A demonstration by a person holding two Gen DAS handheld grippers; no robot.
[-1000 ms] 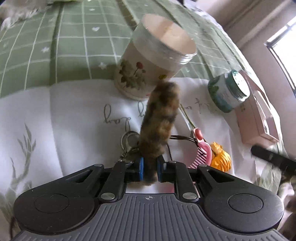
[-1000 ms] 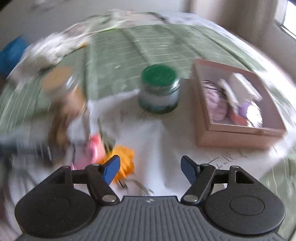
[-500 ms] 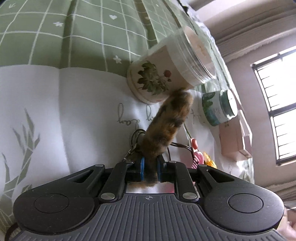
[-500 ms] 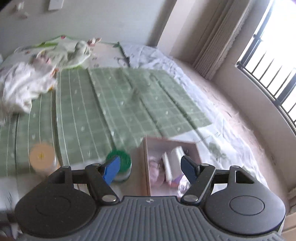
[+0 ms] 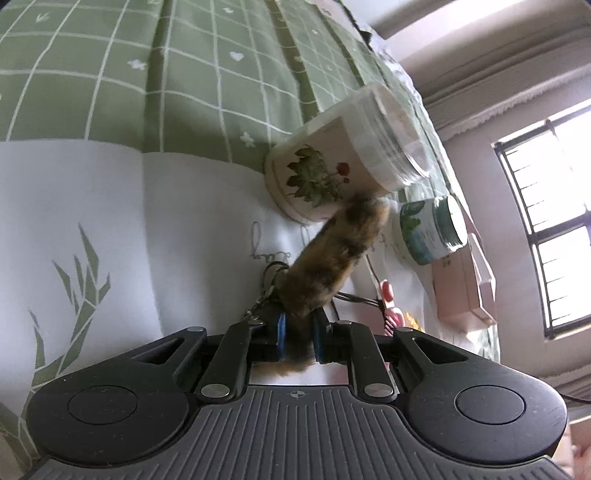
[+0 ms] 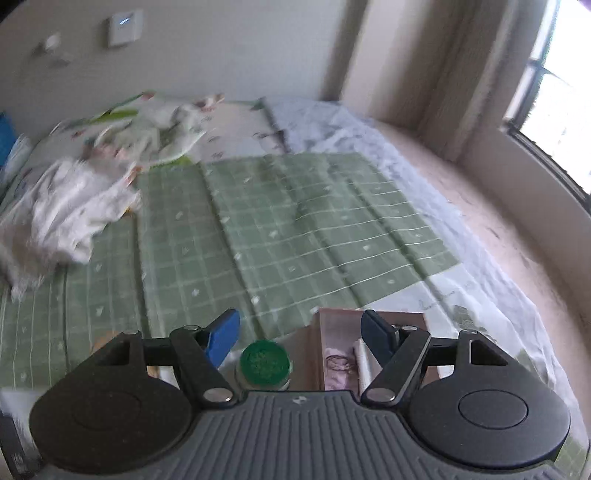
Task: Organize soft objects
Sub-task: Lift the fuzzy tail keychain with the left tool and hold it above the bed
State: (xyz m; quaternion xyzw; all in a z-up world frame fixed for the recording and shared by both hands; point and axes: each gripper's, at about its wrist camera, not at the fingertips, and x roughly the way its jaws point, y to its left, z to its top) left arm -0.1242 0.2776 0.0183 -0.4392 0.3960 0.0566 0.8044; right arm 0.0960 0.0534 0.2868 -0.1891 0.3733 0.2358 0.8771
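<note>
Fur tail [image 5: 332, 266] in left claw [image 5: 298, 338], tip toward floral cup [image 5: 332, 173].

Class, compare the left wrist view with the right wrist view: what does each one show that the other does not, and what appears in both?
Only the left wrist view shows the left gripper shut on a brown furry tail, a floral tub and a pink comb. Only the right wrist view shows the right gripper, jaws open and empty, crumpled white cloth and a wall switch. Both share the green-lidded jar, pink box and green checked cover.
</note>
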